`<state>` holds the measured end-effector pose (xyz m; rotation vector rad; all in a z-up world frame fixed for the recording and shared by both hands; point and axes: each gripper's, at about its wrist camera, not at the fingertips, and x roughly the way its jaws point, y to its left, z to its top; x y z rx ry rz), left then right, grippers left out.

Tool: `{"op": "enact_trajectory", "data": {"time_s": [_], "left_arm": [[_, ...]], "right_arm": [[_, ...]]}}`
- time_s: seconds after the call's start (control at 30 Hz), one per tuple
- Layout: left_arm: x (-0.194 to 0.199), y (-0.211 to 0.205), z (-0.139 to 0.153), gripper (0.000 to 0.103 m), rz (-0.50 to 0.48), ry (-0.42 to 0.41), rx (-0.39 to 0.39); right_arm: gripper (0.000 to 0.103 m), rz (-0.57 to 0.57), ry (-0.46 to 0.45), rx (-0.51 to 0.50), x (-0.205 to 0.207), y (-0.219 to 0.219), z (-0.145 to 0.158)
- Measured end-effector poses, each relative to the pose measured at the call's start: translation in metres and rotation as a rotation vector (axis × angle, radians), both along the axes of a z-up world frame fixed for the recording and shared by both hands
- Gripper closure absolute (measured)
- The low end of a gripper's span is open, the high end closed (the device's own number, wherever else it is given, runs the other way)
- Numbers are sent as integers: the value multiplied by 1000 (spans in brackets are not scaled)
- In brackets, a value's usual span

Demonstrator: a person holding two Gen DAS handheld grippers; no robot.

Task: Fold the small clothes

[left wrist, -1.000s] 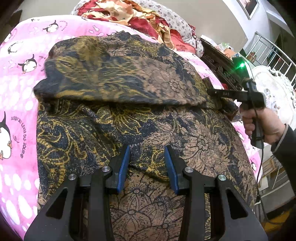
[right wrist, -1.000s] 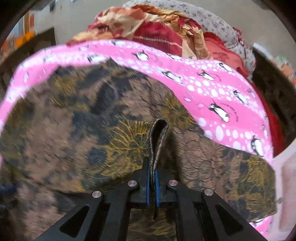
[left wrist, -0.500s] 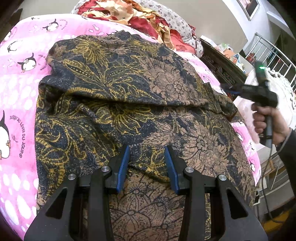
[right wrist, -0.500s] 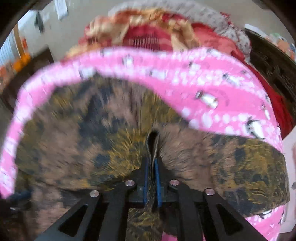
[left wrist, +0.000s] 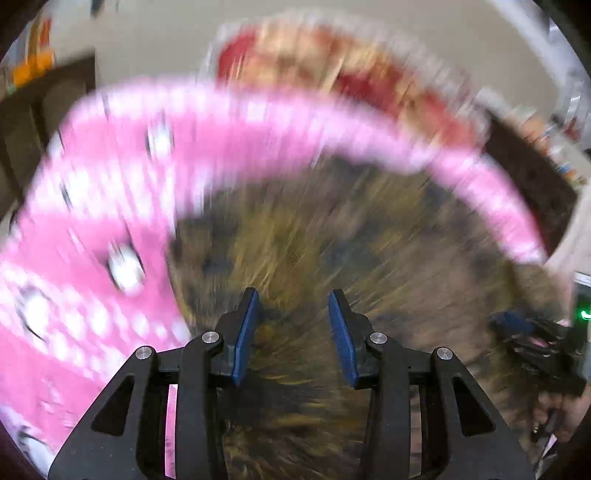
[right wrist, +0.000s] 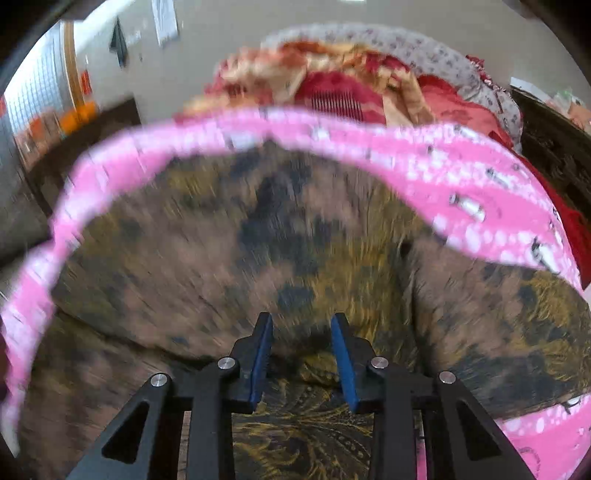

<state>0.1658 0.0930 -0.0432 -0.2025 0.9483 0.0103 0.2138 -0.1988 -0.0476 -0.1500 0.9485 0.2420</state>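
A dark garment with a gold and brown flower print (left wrist: 332, 236) lies spread on a pink penguin-print bedsheet (left wrist: 110, 192), its far part folded over the near part. Both views are blurred by motion. My left gripper (left wrist: 291, 299) hangs open above the cloth near its left edge, nothing between its blue pads. My right gripper (right wrist: 301, 321) is over the garment (right wrist: 258, 240); its jaws are opening and the cloth lies loose below them, not pinched. In the left wrist view the right gripper (left wrist: 517, 325) shows at the right edge, held by a hand (left wrist: 565, 413).
Crumpled red and orange bedding (right wrist: 332, 85) is piled at the bed's far end. Dark wooden furniture (right wrist: 554, 140) stands to the right of the bed and a dark cabinet (left wrist: 48, 122) to the left. A pale wall (right wrist: 221, 29) lies behind.
My right gripper let go of the pinched fold of cloth and its jaws parted. The folded-over part settled flat. My left gripper swung fast toward the garment's left edge, staying open.
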Motion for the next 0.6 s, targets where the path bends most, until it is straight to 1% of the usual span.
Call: {"op": "enact_trajectory", "data": {"time_s": [0.03, 0.07, 0.1, 0.13, 0.17, 0.2, 0.23, 0.3, 0.33, 0.37, 0.4, 0.43, 0.47, 0.5, 0.53, 0.57, 0.6], "left_arm": [[3, 0, -17, 64, -5, 49, 17], [-5, -2, -16, 64, -23, -42, 54], [-7, -7, -15, 64, -48, -42, 92], [-7, -9, -13, 64, -51, -30, 104], [-6, -8, -7, 64, -40, -30, 94], [-5, -5, 4, 64, -14, -53, 62], [-3, -2, 13, 64, 9, -76, 38], [9, 2, 28, 64, 59, -115, -3], [17, 1, 28, 62, 67, -110, -3], [28, 0, 23, 55, 66, -84, 2], [42, 0, 10, 50, 69, -23, 14], [50, 2, -3, 50, 80, 42, 27], [56, 3, -13, 49, 81, 67, 34], [54, -1, -9, 47, 69, 17, 71], [56, -5, -7, 47, 55, 42, 98], [56, -5, -3, 47, 54, 49, 102], [50, -4, 6, 47, 61, 31, 82]], "right_arm": [[67, -8, 43, -54, 1, 1, -16], [63, -17, -12, -48, -4, -1, -18], [59, -27, -3, -58, -4, -1, -17], [58, -29, 26, -58, -3, -2, -15], [58, -23, 47, -61, -1, -2, -12], [58, -13, 64, -70, 3, -2, -5], [58, -13, 45, -70, 6, -3, 3], [58, -26, -31, -49, 14, -4, 23], [58, -38, -58, -36, 21, -3, 29], [58, -53, -70, -25, 29, -2, 32], [57, -55, -60, -2, 39, -1, 30], [57, -50, -43, 17, 48, 0, 24], [57, -57, -31, 8, 55, 2, 16], [51, -77, -1, -27, 63, 2, 1], [47, -89, 24, -28, 67, 1, -12], [45, -102, 6, 9, 66, -4, -13], [45, -104, 15, 15, 67, -4, -10]]}}
